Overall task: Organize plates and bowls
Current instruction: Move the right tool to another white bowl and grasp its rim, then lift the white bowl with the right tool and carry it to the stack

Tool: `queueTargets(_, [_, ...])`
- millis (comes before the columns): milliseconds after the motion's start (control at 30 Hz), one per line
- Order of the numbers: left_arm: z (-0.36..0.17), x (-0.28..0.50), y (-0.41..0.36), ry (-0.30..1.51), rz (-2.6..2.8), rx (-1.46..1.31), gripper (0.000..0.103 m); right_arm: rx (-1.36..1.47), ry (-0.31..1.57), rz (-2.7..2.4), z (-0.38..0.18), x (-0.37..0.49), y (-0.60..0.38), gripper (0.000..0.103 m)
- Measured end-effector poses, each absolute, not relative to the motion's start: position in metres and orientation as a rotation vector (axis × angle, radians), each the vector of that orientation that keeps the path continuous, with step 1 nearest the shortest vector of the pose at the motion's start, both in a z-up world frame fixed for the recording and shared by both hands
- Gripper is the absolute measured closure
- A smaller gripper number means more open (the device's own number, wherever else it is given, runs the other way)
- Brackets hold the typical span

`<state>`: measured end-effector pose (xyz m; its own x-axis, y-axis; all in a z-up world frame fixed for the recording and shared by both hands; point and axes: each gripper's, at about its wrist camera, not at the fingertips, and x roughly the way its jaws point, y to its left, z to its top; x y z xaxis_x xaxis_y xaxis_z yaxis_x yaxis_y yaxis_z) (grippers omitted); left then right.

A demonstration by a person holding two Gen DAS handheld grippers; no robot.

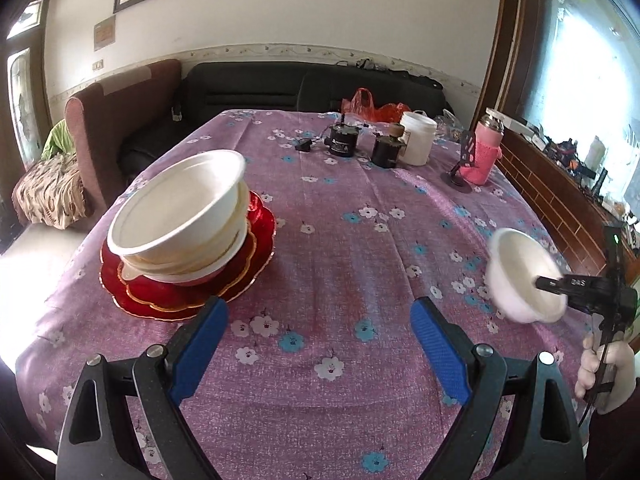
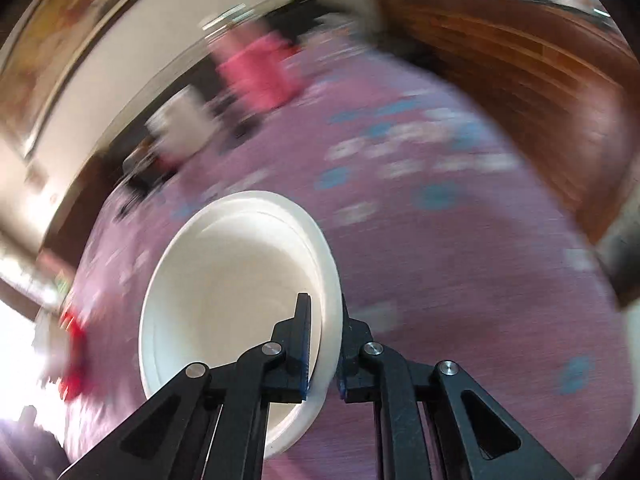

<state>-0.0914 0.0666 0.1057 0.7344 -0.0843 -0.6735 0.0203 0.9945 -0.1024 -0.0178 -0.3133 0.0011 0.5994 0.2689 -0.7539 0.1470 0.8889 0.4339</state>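
A stack of white bowls sits on red scalloped plates at the table's left. My left gripper is open and empty, its blue pads low over the purple floral tablecloth, right of the stack. My right gripper is shut on the rim of a small white bowl, one finger inside and one outside. It holds the bowl tilted above the table's right side; the left wrist view shows the bowl there with the gripper. The right wrist view is motion-blurred.
At the table's far end stand two black motors, a white jar, a pink-sleeved bottle and a small black stand. A brown armchair and black sofa lie beyond. A brick sill runs along the right.
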Motion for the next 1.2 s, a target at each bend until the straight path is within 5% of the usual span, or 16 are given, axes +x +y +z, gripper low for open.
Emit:
queueTargets(333, [0.083, -0.077, 0.053, 0.814, -0.126, -0.064, 0.011, 0.335, 1.039, 0.419, -0.004, -0.011, -0.171, 0.09])
queueTargets(567, [0.065, -0.059, 0.039, 0.891, -0.18, -0.083, 0.011, 0.329, 0.975, 0.352, 0.011, -0.033, -0.189, 0.068])
queueTargets(1200, [0.032, -0.026, -0.018, 0.959, -0.214, -0.034, 0.014, 0.29, 0.969, 0.314, 0.006, -0.058, -0.18, 0.068])
